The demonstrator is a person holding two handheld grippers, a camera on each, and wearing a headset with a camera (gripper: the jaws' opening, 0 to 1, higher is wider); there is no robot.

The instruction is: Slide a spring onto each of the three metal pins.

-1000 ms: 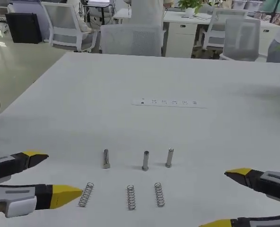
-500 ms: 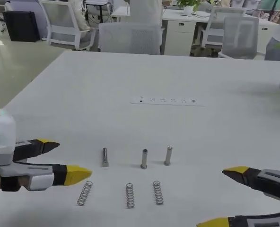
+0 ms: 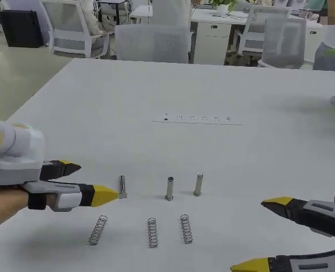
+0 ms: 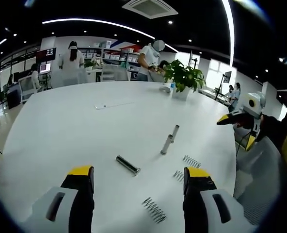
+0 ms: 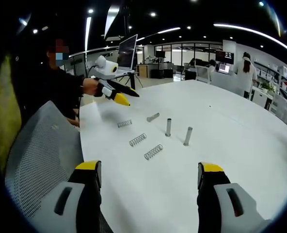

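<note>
Three metal pins are on the white table (image 3: 241, 164). The left pin (image 3: 122, 186) (image 4: 128, 165) lies flat, while the middle pin (image 3: 170, 188) and the right pin (image 3: 198, 185) stand upright. Three springs lie in a row in front of them: the left spring (image 3: 97, 229), the middle spring (image 3: 151, 232) and the right spring (image 3: 185, 228). My left gripper (image 3: 93, 180) (image 4: 138, 172) is open, its lower yellow tip right beside the lying pin. Near the table's front right, my right gripper (image 3: 253, 234) (image 5: 149, 167) hangs open, apart from the springs.
A socket strip (image 3: 191, 118) is set flush in the table's middle. Office chairs (image 3: 151, 42) and desks stand past the far edge. A potted plant (image 4: 182, 77) sits on the table's far right corner. Bare table surrounds the parts.
My left gripper has moved right and forward, from beside the left spring up to the lying pin. The right gripper has barely moved. Pins and springs stay put.
</note>
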